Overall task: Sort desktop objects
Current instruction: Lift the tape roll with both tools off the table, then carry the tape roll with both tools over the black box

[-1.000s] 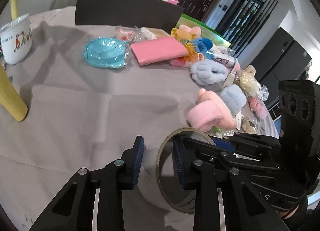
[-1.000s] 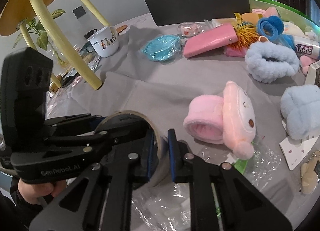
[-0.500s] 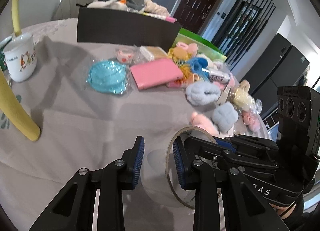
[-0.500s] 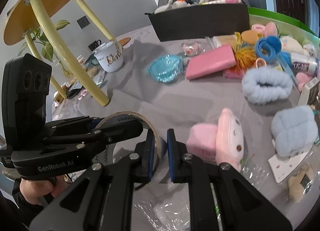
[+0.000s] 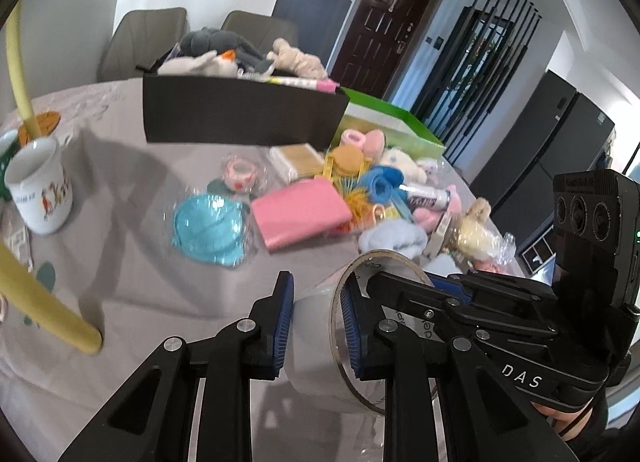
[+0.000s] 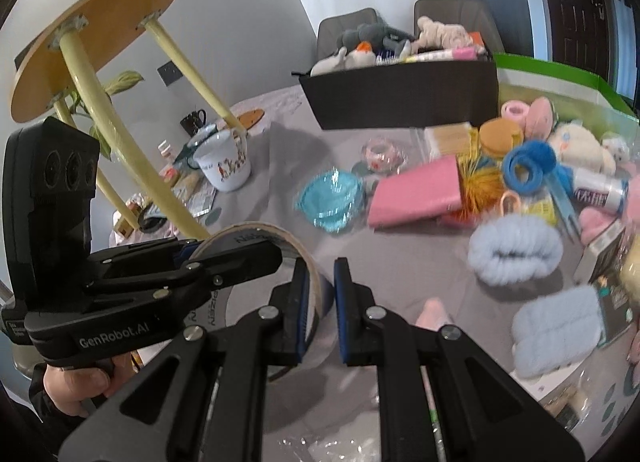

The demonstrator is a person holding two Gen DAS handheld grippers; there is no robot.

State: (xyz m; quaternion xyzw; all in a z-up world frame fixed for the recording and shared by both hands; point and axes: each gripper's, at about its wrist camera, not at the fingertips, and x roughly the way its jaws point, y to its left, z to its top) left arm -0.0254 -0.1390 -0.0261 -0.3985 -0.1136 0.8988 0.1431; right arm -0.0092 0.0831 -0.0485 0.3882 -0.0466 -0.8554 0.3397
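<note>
- Step in hand: a roll of clear packing tape (image 5: pixel 320 338) is held clear of the table between both tools, apparently in transit to a container.
- Left gripper (image 5: pixel 316 326): jaws pinch the roll across its width, one blue pad on the outer face, the other just inside the ring's rim.
- Right gripper (image 6: pixel 320 294): jaws nearly pressed together. The roll's rim passes by the left pad, but I cannot tell whether they actually nip the wall or only stand against it.
- Location of the roll: low and central in both views, above the near edge of the grey-clothed table (image 5: pixel 132 274), well apart from the black bin (image 5: pixel 240 116) near the far edge.
- Next move, in my judgement: one tool must let go so the other can carry the roll across the clutter to the black bin or the green tray (image 5: pixel 384 118) just beside it. Which container is intended cannot be determined.
- Materials: the roll is a rigid ring, glossy translucent film, with printed lettering on the inner core. It should hold shape under pinching, though the smooth film may slip.
- Other items: a crinkled blue packet (image 5: pixel 208 228) in clear wrap, a flat pink pouch (image 5: pixel 300 214), fluffy pale-blue scrunchies (image 6: pixel 516 254) and an enamel mug (image 5: pixel 40 190) towards the left edge.
</note>
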